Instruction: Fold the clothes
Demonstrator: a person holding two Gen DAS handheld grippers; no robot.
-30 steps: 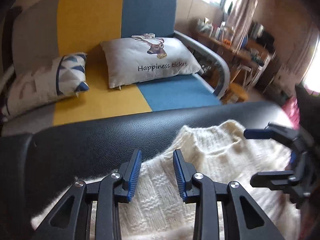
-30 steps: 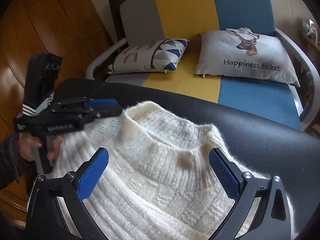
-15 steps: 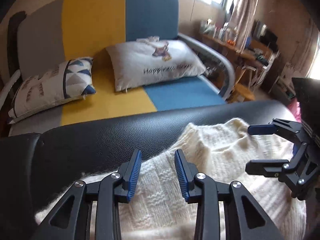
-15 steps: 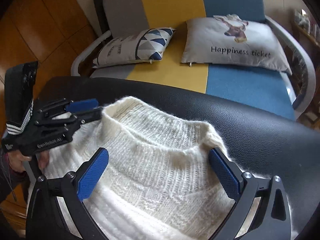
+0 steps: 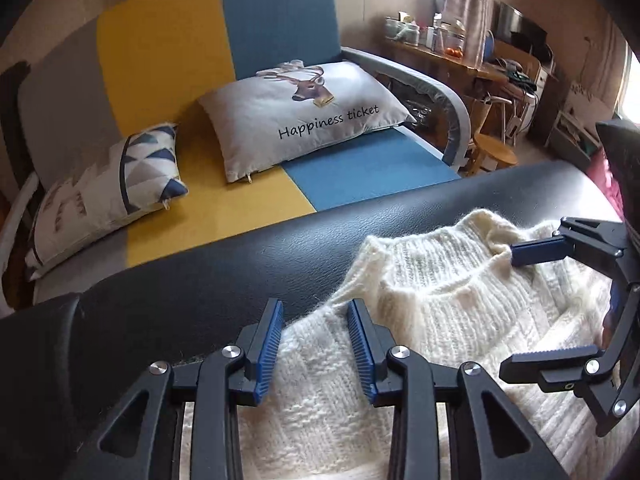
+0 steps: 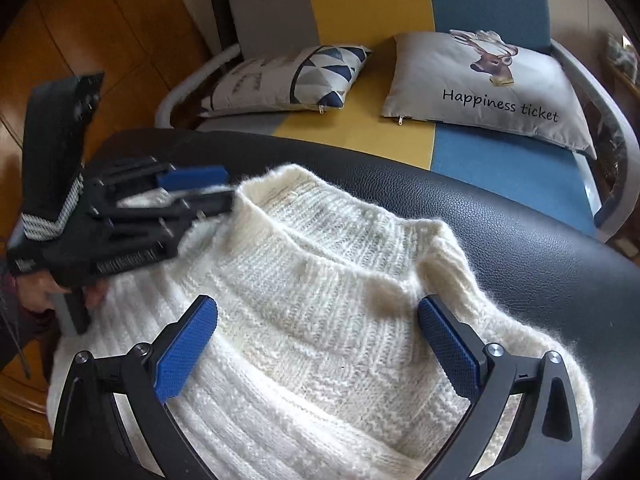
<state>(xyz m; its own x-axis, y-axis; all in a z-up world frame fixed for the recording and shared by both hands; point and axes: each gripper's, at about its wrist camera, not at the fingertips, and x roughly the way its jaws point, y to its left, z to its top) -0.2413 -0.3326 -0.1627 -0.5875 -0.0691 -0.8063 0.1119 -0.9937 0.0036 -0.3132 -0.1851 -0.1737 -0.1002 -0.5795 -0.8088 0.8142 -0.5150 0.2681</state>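
Left wrist view: we see a cream knit sweater (image 5: 432,320) lying on the black leather surface (image 5: 224,280), collar toward the sofa (image 5: 224,208). L gripper (image 5: 316,344) is parted over the sweater's edge, gripping nothing. R gripper (image 6: 316,344) is spread wide above the sweater, just below the collar. Behind the sweater, a sofa pillow (image 6: 484,88) reads "Happiness ticket".

Cream knitted sweater (image 6: 320,320) lying flat, collar away from the cameras.
Fuzzy, thick yarn with a ribbed stand-up collar (image 5: 436,256) and banded textured body; it rests on a black leather surface (image 6: 520,240), collar open and slightly rumpled.
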